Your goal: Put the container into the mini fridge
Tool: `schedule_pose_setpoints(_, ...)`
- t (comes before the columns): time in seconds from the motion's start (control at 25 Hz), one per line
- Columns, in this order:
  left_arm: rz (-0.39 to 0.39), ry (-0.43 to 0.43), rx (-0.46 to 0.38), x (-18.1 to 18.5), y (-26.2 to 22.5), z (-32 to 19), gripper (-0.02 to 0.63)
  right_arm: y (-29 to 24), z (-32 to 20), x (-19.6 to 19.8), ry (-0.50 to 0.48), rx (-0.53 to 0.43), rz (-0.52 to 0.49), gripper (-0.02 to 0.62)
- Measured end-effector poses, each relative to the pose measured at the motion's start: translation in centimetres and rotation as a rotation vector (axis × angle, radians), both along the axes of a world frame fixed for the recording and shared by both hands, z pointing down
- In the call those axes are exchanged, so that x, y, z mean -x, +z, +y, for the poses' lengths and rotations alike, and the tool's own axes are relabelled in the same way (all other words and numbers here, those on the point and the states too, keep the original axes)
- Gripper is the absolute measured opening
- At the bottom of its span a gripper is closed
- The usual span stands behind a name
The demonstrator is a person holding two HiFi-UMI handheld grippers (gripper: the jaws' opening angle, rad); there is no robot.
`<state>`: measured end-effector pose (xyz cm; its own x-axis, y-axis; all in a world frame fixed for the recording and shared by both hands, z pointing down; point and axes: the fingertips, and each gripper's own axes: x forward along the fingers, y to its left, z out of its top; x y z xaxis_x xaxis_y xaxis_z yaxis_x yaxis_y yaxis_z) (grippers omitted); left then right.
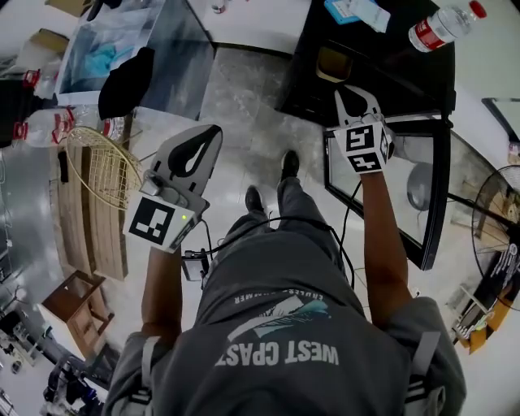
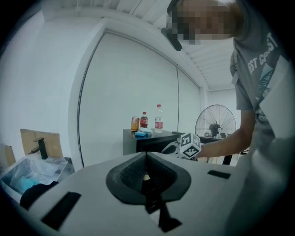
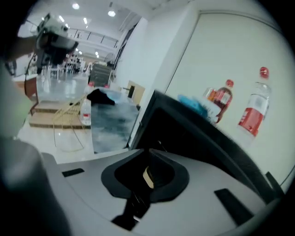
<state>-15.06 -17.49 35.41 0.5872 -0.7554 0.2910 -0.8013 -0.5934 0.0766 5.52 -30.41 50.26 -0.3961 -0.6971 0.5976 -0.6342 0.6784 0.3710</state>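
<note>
A pale, stone-patterned floor (image 1: pixel 244 97) is spreading under everything, and a person in a grey shirt is standing on it, seen from steeply above. At the far right a black mini fridge (image 1: pixel 406 73) is standing with its glass door (image 1: pixel 422 195) swung open toward the near right. The container (image 1: pixel 333 63), a yellowish-brown shape, is sitting inside the fridge's dark opening on the cabinet's left side, and it is too dim for finer detail. The right claw (image 1: pixel 356 93) is hovering just on the near side of that opening and pointing into it, apart from the container. In the right gripper view its jaws are lying narrow, tips together, with nothing between them. The left claw (image 1: pixel 213 132) is hanging well to the left over the floor, its jaws likewise pressed together and gripping nothing. On the fridge's top a clear bottle with a red cap (image 1: pixel 443 26) is resting near a blue packet (image 1: pixel 357 12). At the far left a black cloth (image 1: pixel 126 81) is draping over the near corner of a clear bin (image 1: pixel 114 41), and a wire basket (image 1: pixel 101 166) is lying just nearer. A fan (image 1: pixel 496 215) is standing at the right edge.
</note>
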Motion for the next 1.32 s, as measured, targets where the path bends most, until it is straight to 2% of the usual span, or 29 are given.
schedule_pose_setpoints(0.12,0.005,0.01,-0.032,0.3,-1.4,0.7,0.017,-5.4,2.4,1.5,-0.013,-0.026,-0.114,0.041)
schedule_pose_setpoints(0.44,-0.006,0.041,-0.117,0.6,-3.9,2.4,0.016,-18.4,10.6,5.4,-0.158,-0.075,-0.375,0.026)
schedule_pose_setpoints(0.6,0.002,0.051,-0.146,0.9,-5.1,3.2,0.017,-23.8,14.1,6.6,-0.2,-0.132,-0.458,0.026)
schedule_pose_setpoints(0.92,0.007,0.086,-0.188,0.5,-5.9,4.3,0.017,-26.8,17.4,5.4,-0.176,-0.179,-0.474,0.026)
schedule_pose_setpoints(1.32,0.016,0.119,-0.182,-0.1,-5.9,5.8,0.016,-26.8,19.5,4.5,-0.139,-0.162,-0.458,0.026)
